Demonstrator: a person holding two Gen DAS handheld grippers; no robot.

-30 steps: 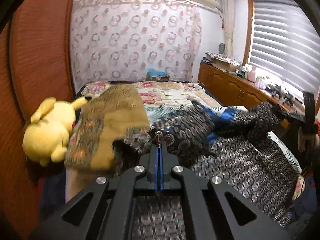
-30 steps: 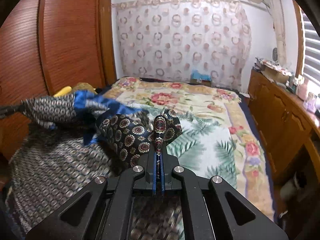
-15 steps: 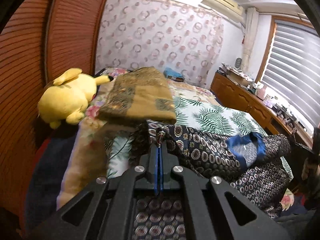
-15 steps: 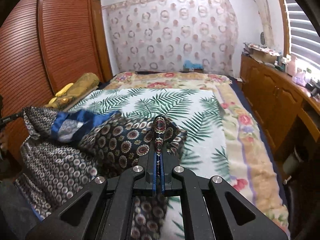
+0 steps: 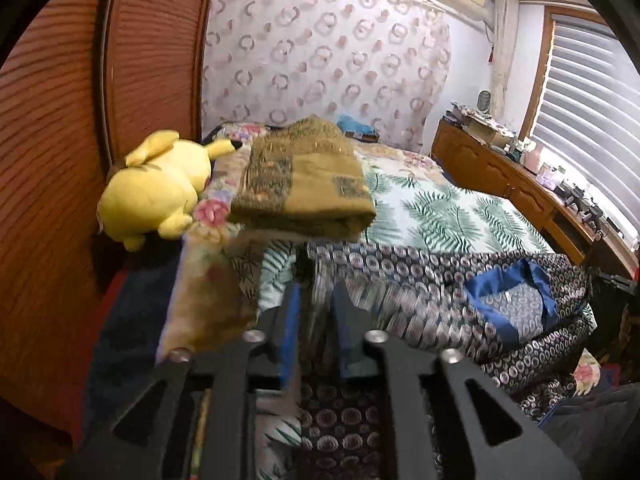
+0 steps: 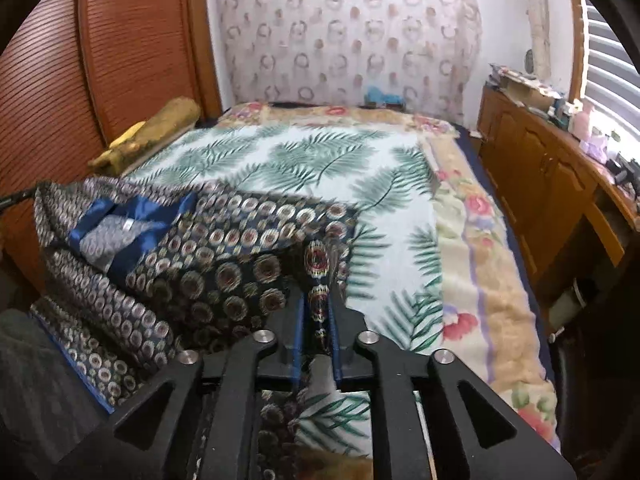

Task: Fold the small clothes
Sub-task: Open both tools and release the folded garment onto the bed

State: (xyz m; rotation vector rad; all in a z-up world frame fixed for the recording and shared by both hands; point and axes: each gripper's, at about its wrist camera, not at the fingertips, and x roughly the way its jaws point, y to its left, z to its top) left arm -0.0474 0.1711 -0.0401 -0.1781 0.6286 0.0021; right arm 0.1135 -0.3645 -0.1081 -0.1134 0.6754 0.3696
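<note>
I have the patterned garment point(image 5: 420, 280) laid across the near end of the bed point(image 6: 304, 160), its blue-lined neck opening point(image 5: 508, 304) facing up, because I need it flat before any fold. My left gripper point(image 5: 316, 304) has just been opening its jaws; they now stand a little apart with the garment's edge loose between them, the pads seemingly no longer pressing. My right gripper point(image 6: 318, 304) has done the same at the other corner: a ridge of the cloth point(image 6: 318, 280) stands up in the gap, slack as far as I can judge. From the left camera the garment lies from 12 o'clock round to 3 o'clock; from the right camera it spreads toward 9 o'clock. The folded olive blanket point(image 5: 304, 180) and the yellow plush toy point(image 5: 156, 192) sit at 11 o'clock, just beyond the garment, so the leaf-print middle is my working surface. Letting go here, I judge, settles the cloth.
</note>
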